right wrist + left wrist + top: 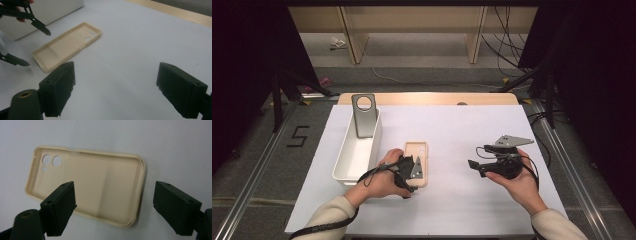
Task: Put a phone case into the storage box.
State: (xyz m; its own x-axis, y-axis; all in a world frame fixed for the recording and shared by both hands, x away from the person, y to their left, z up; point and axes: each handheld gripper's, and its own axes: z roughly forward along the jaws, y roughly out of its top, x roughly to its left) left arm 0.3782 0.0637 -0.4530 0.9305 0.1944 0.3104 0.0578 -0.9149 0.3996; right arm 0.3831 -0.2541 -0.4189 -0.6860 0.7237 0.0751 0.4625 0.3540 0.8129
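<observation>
A beige phone case (416, 161) lies open-side up on the white table (462, 135), just right of a white bin (357, 150) with a grey case (364, 114) leaning inside. The left gripper (407, 172) hovers above its near end, jaws wide, gripping nothing. The left gripper view reveals its camera holes (51, 161). The right gripper (477, 167) waits well apart, wide open.

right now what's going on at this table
A person holds a gripper in each hand. The left gripper hovers open over a beige phone case lying inside-up on the white table sheet, not gripping it. The right gripper is open and holds nothing. A grey phone case leans in the white bin.
</observation>
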